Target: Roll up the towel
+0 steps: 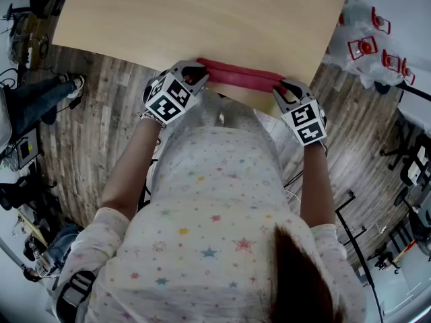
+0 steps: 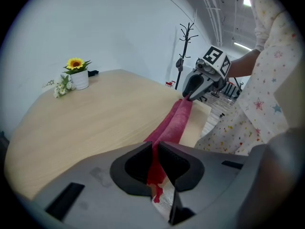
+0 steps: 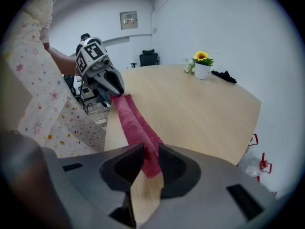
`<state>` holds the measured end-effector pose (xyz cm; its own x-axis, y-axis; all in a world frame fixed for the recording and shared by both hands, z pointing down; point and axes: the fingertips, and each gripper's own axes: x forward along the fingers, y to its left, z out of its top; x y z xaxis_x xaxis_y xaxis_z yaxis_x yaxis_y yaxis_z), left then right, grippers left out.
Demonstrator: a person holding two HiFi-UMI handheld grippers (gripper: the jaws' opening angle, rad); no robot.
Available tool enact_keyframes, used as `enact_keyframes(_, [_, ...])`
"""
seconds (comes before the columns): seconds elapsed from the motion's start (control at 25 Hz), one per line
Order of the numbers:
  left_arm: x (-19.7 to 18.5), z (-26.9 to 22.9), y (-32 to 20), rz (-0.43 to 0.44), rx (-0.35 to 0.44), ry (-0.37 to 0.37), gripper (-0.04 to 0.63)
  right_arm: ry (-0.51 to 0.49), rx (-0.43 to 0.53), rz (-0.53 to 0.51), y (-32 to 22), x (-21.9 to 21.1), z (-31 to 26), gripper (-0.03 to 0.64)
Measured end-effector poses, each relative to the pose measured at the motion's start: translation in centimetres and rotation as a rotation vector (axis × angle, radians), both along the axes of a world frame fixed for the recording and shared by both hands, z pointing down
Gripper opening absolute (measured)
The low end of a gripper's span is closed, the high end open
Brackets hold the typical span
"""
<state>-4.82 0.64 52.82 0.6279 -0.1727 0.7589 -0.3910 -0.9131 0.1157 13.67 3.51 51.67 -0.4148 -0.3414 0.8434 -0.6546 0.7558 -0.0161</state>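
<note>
The red towel (image 1: pixel 239 76) lies folded into a long narrow strip along the near edge of the wooden table (image 1: pixel 202 19). My left gripper (image 1: pixel 196 74) is shut on the strip's left end, and the cloth (image 2: pixel 167 128) runs from between its jaws toward the other gripper. My right gripper (image 1: pixel 281 91) is shut on the right end; there the towel (image 3: pixel 138 125) stretches away to the left gripper (image 3: pixel 113 93). The strip hangs taut between the two, close above the tabletop.
A small white pot with a sunflower (image 2: pixel 76 75) stands at the far side of the table, with a dark object (image 3: pixel 223 75) beside it. A coat stand (image 2: pixel 187 46) and office chairs stand beyond. Red-and-white items (image 1: pixel 377 42) lie on the floor at right.
</note>
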Motion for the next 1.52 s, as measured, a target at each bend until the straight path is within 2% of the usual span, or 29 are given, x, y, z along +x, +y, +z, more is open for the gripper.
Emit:
enact_keyframes(0.2, [-0.1,0.4,-2.0,-0.091,0.004,0.013,0.045,0.030,0.020,0.069,-0.9,1.0,0.4,0.092])
enact_keyframes(0.56, [0.0,0.8,-2.8,-0.133,0.000,0.028,0.046,0.056,0.023,0.118,-1.2,1.3,0.9,0.092])
enact_keyframes(0.84, [-0.8,-1.3,-2.5,-0.161,0.027,0.088,0.046,-0.003,0.063,0.134,-1.1,0.7,-1.1,0.094])
enact_keyframes(1.0, [-0.9,-3.1,-2.2,-0.186,0.048,0.150,0.046,-0.059,0.063,0.138,-0.7,-0.1,-2.1,0.092])
enact_keyframes(1.16, [0.4,-3.5,-0.7,-0.139,0.007,0.189,0.044,-0.088,0.047,0.115,0.0,-1.3,-2.0,0.092])
enact_keyframes(1.36, [2.1,-1.2,2.5,-0.013,-0.067,0.130,0.044,-0.085,0.022,0.072,0.8,-3.0,-1.3,0.092])
enact_keyframes(1.52, [2.3,1.0,3.3,-0.015,-0.073,0.083,0.044,-0.051,-0.001,0.039,1.4,-3.4,0.0,0.089])
